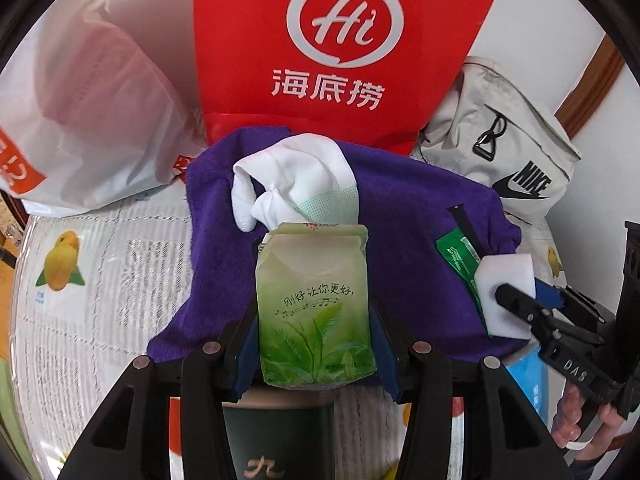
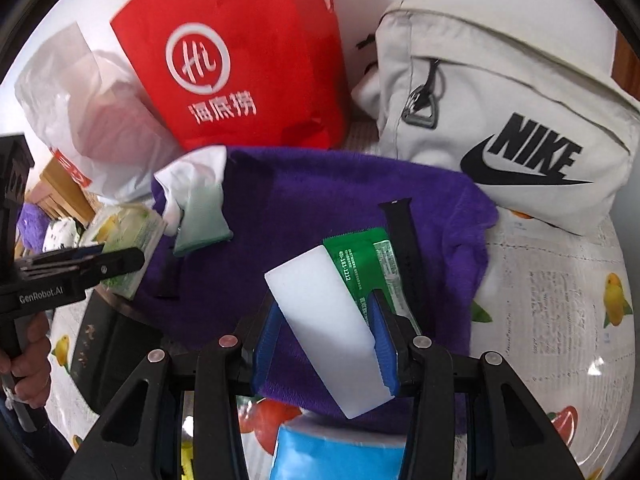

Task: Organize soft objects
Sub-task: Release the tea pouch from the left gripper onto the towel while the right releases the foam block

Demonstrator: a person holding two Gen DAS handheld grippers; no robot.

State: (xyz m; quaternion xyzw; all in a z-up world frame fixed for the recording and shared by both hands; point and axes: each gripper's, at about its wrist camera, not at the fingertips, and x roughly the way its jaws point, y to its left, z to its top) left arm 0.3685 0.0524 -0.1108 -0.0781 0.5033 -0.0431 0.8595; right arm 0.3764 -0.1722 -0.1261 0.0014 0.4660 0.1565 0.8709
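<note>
Hand-held gripper (image 2: 326, 334) grips sponge (image 2: 328, 328) above towel (image 2: 320, 200).

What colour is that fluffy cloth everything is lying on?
Deep purple. The fluffy cloth shows best in the right wrist view.

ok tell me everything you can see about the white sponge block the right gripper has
The white sponge block is a plain, smooth rectangular slab that looks like foam, unmarked and clean. The right gripper is shut on it, blue pads pressing its two long sides, and it sits tilted diagonally between the fingers. It is held over the purple towel, its far corner overlapping a green sachet that lies beside a black watch strap. Whether it touches the sachet is unclear.
</note>
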